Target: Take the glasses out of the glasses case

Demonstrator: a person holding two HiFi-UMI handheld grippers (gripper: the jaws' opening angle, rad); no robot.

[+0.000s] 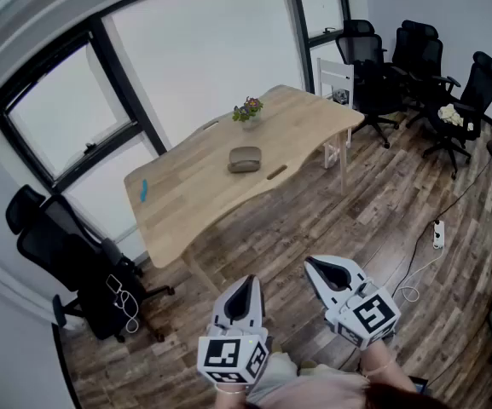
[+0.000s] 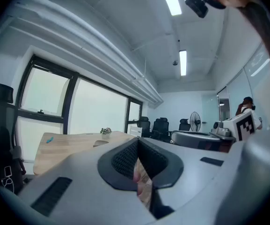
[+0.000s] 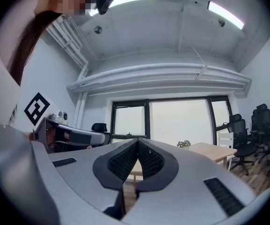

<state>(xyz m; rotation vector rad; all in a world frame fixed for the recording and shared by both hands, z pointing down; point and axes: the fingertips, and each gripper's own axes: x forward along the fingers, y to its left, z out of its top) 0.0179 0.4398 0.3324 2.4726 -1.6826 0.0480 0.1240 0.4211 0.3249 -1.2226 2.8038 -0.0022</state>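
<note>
Glasses case (image 1: 245,159) lies closed at centre frame on the wooden table (image 1: 186,198), near a small flower pot (image 1: 248,112). Left gripper (image 1: 247,288) and right gripper (image 1: 318,267) are at bottom centre, well apart from the table. Both pairs of jaws are pressed together and hold nothing.

Your head camera looks steeply down from well back, with the surface (image 1: 196,187) far ahead. The cameras on your left gripper (image 1: 251,281) and right gripper (image 1: 312,267) sit low and tilt upward; both catch that surface and its plant (image 1: 248,109), far off.
</note>
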